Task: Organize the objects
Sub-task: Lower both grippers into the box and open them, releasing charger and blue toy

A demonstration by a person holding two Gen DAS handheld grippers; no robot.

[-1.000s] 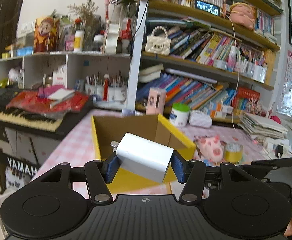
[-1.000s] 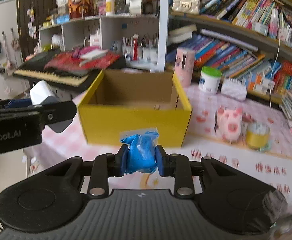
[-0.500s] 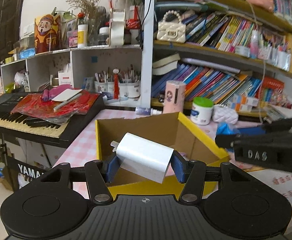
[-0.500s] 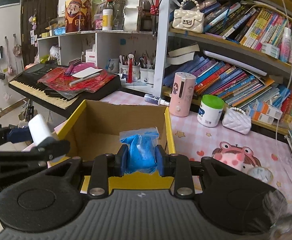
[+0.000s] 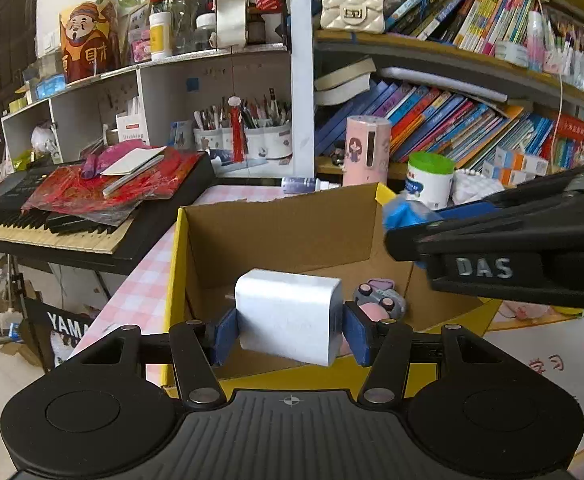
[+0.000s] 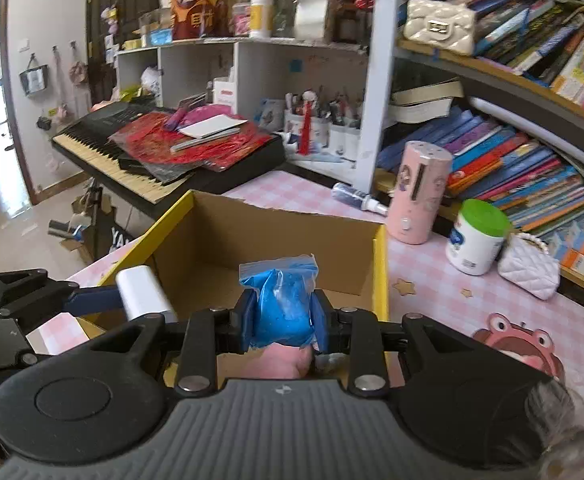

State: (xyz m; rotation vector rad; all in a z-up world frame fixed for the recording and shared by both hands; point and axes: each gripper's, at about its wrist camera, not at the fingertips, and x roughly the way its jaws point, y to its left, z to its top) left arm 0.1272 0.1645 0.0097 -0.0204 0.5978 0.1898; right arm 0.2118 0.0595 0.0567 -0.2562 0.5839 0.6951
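Note:
My left gripper (image 5: 288, 330) is shut on a white charger block (image 5: 288, 314) and holds it over the near edge of the open yellow cardboard box (image 5: 276, 232). My right gripper (image 6: 284, 322) is shut on a small plastic bag of blue stuff (image 6: 282, 306) and holds it above the box's inside (image 6: 268, 248). A pink and grey toy (image 5: 380, 304) lies on the box floor. The right gripper shows in the left wrist view (image 5: 408, 226), reaching over the box's right wall. The left gripper with the charger (image 6: 144, 294) shows at the left of the right wrist view.
A pink cylinder (image 6: 418, 192), a green-lidded white jar (image 6: 478, 238) and a white quilted purse (image 6: 530, 266) stand on the pink checked table behind the box. A keyboard piano (image 6: 132, 152) with red papers stands left. Bookshelves (image 5: 452, 120) fill the back.
Both grippers have moved forward and down toward the box, each still holding its object. The right gripper now hangs over the box's inside, and the toy on the box floor has come into view.

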